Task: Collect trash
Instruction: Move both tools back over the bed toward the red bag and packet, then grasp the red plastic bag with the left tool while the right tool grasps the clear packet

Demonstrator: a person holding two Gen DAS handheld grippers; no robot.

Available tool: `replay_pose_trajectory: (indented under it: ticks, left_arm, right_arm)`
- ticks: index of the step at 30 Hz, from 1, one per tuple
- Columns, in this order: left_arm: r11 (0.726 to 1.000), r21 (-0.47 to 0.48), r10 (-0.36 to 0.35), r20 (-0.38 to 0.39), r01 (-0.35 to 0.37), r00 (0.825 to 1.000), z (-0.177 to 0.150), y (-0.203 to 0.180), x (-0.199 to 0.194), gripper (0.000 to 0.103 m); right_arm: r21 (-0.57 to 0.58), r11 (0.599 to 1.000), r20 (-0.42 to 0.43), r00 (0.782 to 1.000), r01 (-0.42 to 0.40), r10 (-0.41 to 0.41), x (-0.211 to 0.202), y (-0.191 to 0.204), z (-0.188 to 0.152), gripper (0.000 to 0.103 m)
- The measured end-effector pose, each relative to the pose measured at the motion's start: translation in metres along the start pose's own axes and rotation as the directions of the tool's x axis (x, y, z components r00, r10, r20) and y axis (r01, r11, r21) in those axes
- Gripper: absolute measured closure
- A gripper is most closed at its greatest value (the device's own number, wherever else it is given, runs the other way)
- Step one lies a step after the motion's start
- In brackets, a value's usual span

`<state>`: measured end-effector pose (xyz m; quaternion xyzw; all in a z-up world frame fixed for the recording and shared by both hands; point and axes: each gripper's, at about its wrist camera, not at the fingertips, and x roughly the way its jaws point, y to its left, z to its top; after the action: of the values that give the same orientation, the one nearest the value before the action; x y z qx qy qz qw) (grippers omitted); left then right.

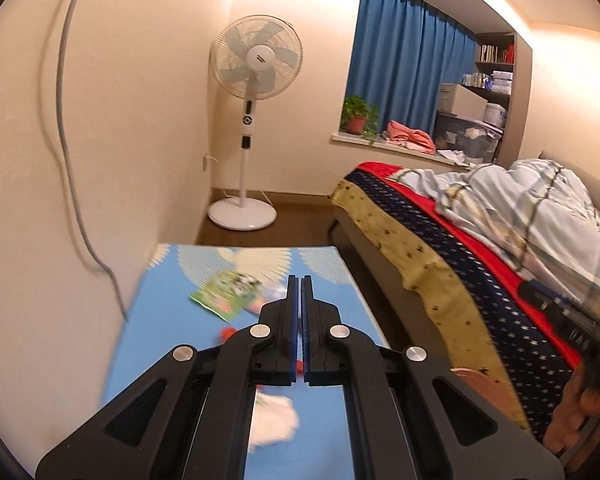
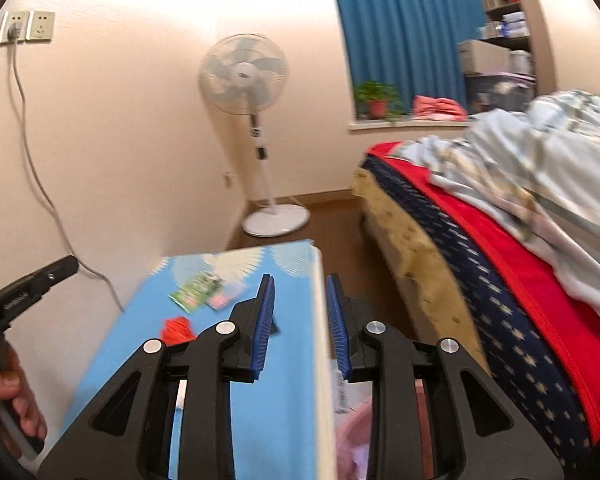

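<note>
Left wrist view: blurred white wad (image 1: 274, 420) half-hidden under closed left claw (image 1: 301, 280).

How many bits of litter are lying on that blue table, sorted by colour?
Green: 1, a flat green printed wrapper
Pink: 1, a clear packet with pink contents
Red: 1, a crumpled red scrap
White: 1, a crumpled white tissue
Total: 4
</note>
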<state>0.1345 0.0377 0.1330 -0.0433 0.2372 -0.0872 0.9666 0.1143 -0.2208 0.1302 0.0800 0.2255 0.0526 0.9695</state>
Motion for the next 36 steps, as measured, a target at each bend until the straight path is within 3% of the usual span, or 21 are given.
replay_pose_trajectory:
  ticks: [4, 8, 12, 19, 21, 22, 23, 29, 36]
  left_arm:
    - [1.000, 0.002, 0.001, -0.007, -0.001, 1.000, 0.000, 0.033, 0.025, 0.102]
    - [0.998, -0.061, -0.023, -0.075, 0.019, 0.997, -0.027, 0.062, 0.064, 0.102]
    - [0.996, -0.080, -0.051, -0.187, 0.036, 0.981, -0.059, 0.076, 0.106, 0.102]
    - [0.988, -0.135, -0.108, -0.257, 0.075, 0.960, -0.085, 0.089, 0.144, 0.101]
    - [0.989, -0.132, -0.106, -0.280, 0.071, 0.954, -0.090, 0.090, 0.152, 0.086]
    - [0.988, -0.141, -0.101, -0.285, 0.062, 0.953, -0.092, 0.092, 0.155, 0.066]
    - [0.987, -0.150, -0.101, -0.282, 0.060, 0.954, -0.092, 0.095, 0.157, 0.055]
    - [0.971, -0.230, -0.127, -0.288, 0.060, 0.949, -0.092, 0.101, 0.173, 0.052]
    - [0.968, -0.241, -0.151, -0.331, 0.071, 0.932, -0.098, 0.095, 0.191, 0.051]
  right_arm:
    - [-0.013, 0.997, -0.025, 0.996, -0.081, 0.081, 0.036, 0.015, 0.011, 0.078]
    - [-0.041, 0.993, -0.057, 0.993, -0.106, 0.104, 0.079, 0.024, 0.009, 0.079]
    - [-0.079, 0.990, -0.094, 0.989, -0.120, 0.112, 0.126, 0.029, 0.000, 0.082]
    - [-0.076, 0.984, -0.196, 0.970, -0.163, 0.146, 0.209, 0.037, -0.025, 0.082]
    - [-0.075, 0.982, -0.220, 0.963, -0.174, 0.154, 0.232, 0.040, -0.029, 0.082]
    - [-0.072, 0.981, -0.229, 0.960, -0.180, 0.159, 0.240, 0.042, -0.030, 0.082]
    - [-0.068, 0.980, -0.243, 0.956, -0.185, 0.164, 0.254, 0.044, -0.032, 0.082]
    - [-0.084, 0.973, -0.302, 0.936, -0.215, 0.181, 0.312, 0.060, -0.035, 0.080]
    - [-0.112, 0.963, -0.380, 0.906, -0.245, 0.187, 0.369, 0.076, -0.039, 0.064]
